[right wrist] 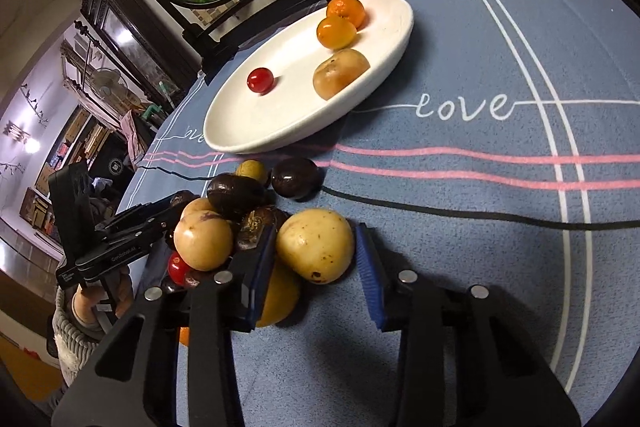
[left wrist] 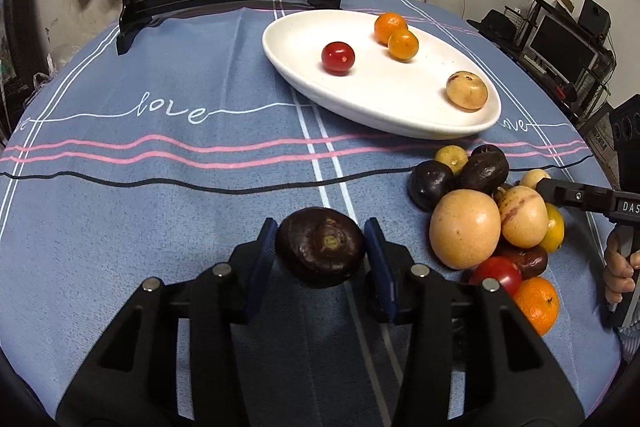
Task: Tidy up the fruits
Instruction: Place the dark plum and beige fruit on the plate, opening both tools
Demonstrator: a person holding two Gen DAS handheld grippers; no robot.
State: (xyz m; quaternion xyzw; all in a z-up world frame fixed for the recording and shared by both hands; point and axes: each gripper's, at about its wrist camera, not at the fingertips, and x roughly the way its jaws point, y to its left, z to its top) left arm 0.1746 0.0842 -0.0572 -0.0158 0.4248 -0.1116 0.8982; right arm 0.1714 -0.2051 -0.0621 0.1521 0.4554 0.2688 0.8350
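left gripper [left wrist: 320,255] clenches a dark round fruit [left wrist: 320,251] above the cloth; the white plate [left wrist: 304,67] waits at its one o'clock. right gripper [right wrist: 316,259] squeezes a tan fruit [right wrist: 316,243] at the pile's edge, plate at eleven o'clock.

The white plate [left wrist: 320,99] holds four fruits: two oranges [left wrist: 396,35], one tomato [left wrist: 338,57], one tan fruit [left wrist: 467,91].

left tool [left wrist: 320,259]: black angular arms, dark blue ribbed pads, round silver screws
right tool [right wrist: 314,259]: same black frame, blue pads, white lettering
sleeve [right wrist: 72,331]: grey knitted cuff
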